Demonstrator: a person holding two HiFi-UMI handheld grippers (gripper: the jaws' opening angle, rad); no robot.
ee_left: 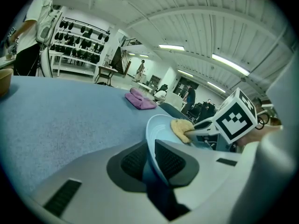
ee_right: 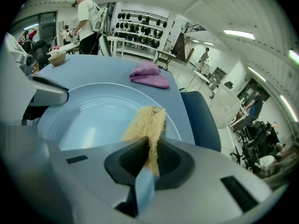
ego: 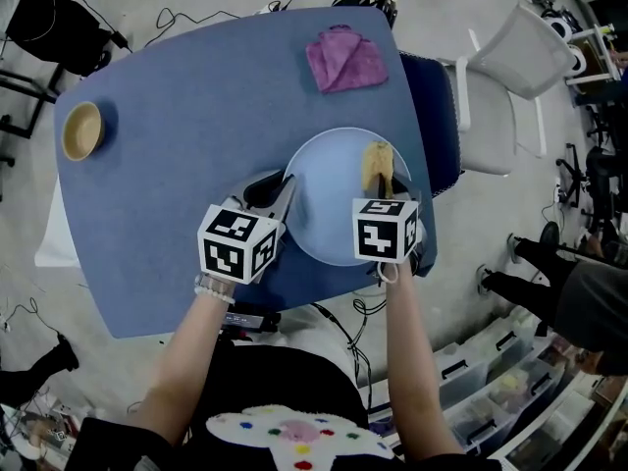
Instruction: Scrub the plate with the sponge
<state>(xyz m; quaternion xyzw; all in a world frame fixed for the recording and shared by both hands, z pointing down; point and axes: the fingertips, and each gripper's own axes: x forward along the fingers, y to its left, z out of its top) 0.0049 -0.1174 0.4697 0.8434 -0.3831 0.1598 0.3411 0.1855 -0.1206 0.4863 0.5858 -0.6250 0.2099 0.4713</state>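
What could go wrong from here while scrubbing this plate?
The left gripper clamps only the rim of the light blue round plate; firm scrubbing might twist it loose.
The right gripper pinches the yellow sponge by one narrow end, so it may fold or slip out.
The plate sits near the blue table's front edge; a push could slide it off.

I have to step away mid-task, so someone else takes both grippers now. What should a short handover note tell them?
Left gripper: shut on the near-left rim of the plate, steadying it.
Right gripper: shut on the sponge, which touches the plate's right side.
The plate is at the near-right edge of the blue table.
Done: both grips made, sponge on plate. How much is scrubbed cannot be told.
Left: probably work the sponge across the rest of the plate.
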